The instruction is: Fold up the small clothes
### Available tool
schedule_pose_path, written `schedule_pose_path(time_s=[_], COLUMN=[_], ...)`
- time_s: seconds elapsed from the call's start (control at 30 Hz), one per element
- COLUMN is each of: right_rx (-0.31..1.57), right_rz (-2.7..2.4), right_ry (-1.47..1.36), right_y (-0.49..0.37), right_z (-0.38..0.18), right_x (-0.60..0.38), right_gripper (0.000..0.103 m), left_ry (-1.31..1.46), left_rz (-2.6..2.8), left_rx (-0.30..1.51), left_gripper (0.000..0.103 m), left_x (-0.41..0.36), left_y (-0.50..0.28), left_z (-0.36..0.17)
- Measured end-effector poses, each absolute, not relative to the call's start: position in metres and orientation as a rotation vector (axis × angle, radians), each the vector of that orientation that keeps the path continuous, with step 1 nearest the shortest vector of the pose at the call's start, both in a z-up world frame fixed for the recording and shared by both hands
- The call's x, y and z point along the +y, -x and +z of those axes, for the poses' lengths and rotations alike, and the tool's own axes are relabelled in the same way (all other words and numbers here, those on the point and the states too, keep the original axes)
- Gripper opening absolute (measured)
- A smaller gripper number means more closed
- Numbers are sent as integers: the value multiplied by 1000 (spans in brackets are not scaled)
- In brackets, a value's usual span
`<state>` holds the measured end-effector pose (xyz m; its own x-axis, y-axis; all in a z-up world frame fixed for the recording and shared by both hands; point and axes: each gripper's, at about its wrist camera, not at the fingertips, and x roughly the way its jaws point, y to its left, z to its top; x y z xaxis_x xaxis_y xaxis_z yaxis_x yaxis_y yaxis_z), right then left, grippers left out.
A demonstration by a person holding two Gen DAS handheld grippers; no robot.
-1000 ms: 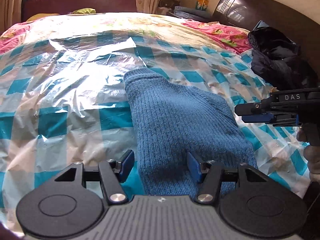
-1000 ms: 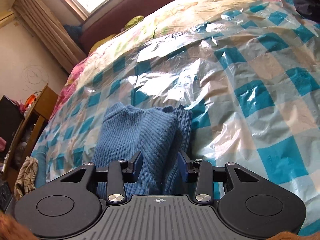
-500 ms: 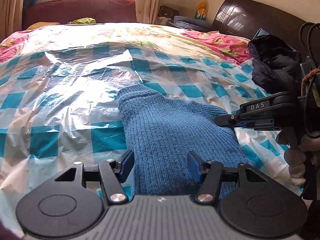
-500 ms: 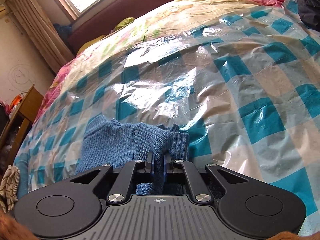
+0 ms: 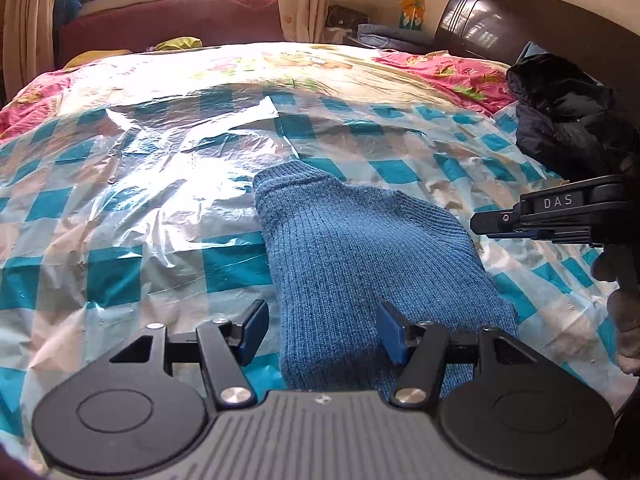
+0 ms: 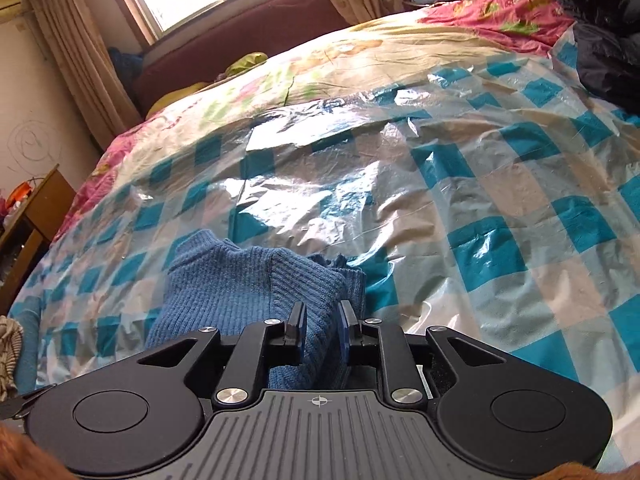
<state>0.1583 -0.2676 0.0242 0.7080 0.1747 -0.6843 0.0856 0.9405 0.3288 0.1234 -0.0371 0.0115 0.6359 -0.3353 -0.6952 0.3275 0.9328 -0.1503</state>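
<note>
A folded blue knit sweater lies on the bed's checked plastic sheet. My left gripper is open, its blue pads straddling the sweater's near left edge, holding nothing. My right gripper is nearly shut, its pads pinching a fold of the blue sweater at its right edge. The right gripper also shows at the right of the left wrist view, seen side on, beside the sweater's right edge.
A dark jacket is piled at the bed's right by the dark headboard. A pink floral quilt lies beyond the sheet. A maroon sofa stands under the window. A wooden cabinet stands at the left.
My right gripper closed on a fold of the sweater about half a second ago; its pads now stand slightly wider. My left gripper stayed open and tilted up a little.
</note>
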Motion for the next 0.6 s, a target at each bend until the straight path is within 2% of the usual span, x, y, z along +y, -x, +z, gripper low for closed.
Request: schedule_pose_path(time_s=[0.3,0.6], right_rx=[824,757], right_rz=[118,200], right_ry=[-248,-282], right_y=[-124,-86], right_z=[2,31], right_x=[-224,-216], right_gripper=[18,20], left_ry=[-48,-31], left_rz=[-346,-309], left_rx=[880,869], left_gripper=[64,64], left_x=[-37,-29], left_y=[-104,-94], left_z=[-11,-4])
